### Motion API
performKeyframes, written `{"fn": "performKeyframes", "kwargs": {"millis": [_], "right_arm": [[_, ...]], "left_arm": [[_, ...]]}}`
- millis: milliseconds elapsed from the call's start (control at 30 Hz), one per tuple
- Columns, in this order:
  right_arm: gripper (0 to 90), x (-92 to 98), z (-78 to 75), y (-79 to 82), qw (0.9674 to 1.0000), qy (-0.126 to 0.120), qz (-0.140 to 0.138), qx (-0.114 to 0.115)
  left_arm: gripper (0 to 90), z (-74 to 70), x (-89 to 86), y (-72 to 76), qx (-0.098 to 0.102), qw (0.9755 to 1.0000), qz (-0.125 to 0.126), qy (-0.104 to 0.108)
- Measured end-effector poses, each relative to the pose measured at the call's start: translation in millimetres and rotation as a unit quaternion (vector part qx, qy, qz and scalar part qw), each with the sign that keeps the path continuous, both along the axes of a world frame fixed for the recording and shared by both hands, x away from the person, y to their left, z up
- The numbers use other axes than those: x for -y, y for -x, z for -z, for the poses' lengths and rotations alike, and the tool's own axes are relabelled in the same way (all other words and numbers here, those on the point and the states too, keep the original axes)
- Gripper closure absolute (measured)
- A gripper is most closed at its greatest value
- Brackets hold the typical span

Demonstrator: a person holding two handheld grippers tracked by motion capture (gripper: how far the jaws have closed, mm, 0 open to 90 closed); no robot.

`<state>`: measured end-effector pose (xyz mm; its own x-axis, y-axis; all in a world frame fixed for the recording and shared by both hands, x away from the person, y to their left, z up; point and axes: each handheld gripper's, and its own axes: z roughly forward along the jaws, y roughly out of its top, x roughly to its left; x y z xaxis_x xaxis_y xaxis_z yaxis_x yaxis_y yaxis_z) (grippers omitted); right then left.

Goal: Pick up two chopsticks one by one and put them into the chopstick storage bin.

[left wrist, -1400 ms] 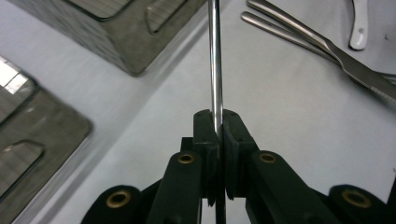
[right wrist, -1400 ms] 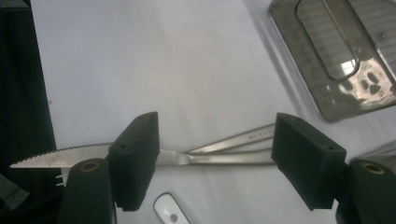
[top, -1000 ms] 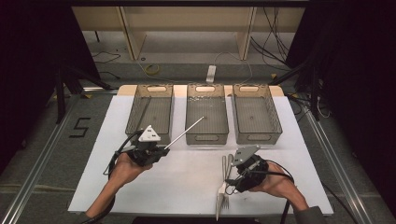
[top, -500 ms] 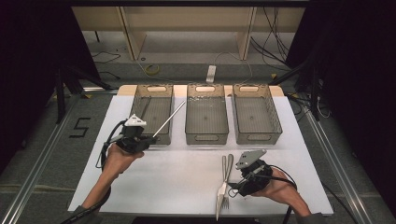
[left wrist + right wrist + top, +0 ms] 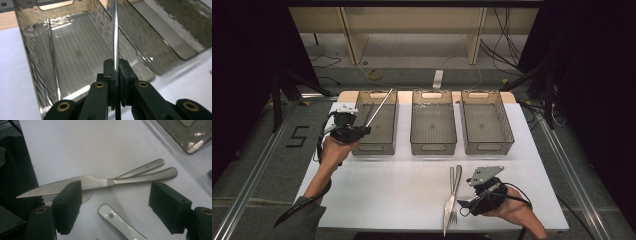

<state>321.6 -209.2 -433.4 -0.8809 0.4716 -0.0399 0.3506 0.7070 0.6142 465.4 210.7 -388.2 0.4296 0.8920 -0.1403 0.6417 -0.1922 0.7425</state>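
My left gripper [image 5: 363, 129] is shut on a thin metal rod [image 5: 380, 106], which slants up over the left bin [image 5: 372, 148]. In the left gripper view the rod [image 5: 115, 37] runs straight up from the pressed pads above the bin's ribbed floor [image 5: 82, 52]. A second thin rod [image 5: 53, 62] lies inside along the bin's wall. My right gripper [image 5: 468, 202] is open near the table's front edge, just right of a knife [image 5: 448, 210] lying across a fork [image 5: 456, 176]. In the right gripper view the serrated knife [image 5: 100, 182] and fork handle [image 5: 142, 168] lie just beyond the open jaws [image 5: 118, 206].
The middle bin [image 5: 432, 148] and the right bin [image 5: 488, 148] stand in a row with the left one at the back of the white table [image 5: 397, 190]. A glossy white piece [image 5: 117, 220] lies between my right jaws. Dark floor and rails surround the table.
My left hand has carried the rod from the table's middle leftward and away from me, to above the left bin. The right gripper has stayed beside the knife and fork.
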Motion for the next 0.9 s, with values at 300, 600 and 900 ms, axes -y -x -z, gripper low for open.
{"fn": "performKeyframes", "kwargs": {"millis": [300,600,900], "right_arm": [[27.6,1.8,0.4,4.2,1.0000,-0.002,0.001,0.001],[26.2,2.4,2.7,6.5,1.0000,-0.004,0.002,-0.003],[26.0,3.1,1.6,9.1,1.0000,-0.006,0.003,0.002]], "left_arm": [[84.9,7.1,-5.9,-26.9,-0.016,0.9994,-0.029,0.001],[84.8,18.5,-5.4,-42.8,-0.039,0.9975,-0.058,-0.004],[84.5,27.0,-4.3,-51.8,-0.057,0.9955,-0.075,-0.006]]}}
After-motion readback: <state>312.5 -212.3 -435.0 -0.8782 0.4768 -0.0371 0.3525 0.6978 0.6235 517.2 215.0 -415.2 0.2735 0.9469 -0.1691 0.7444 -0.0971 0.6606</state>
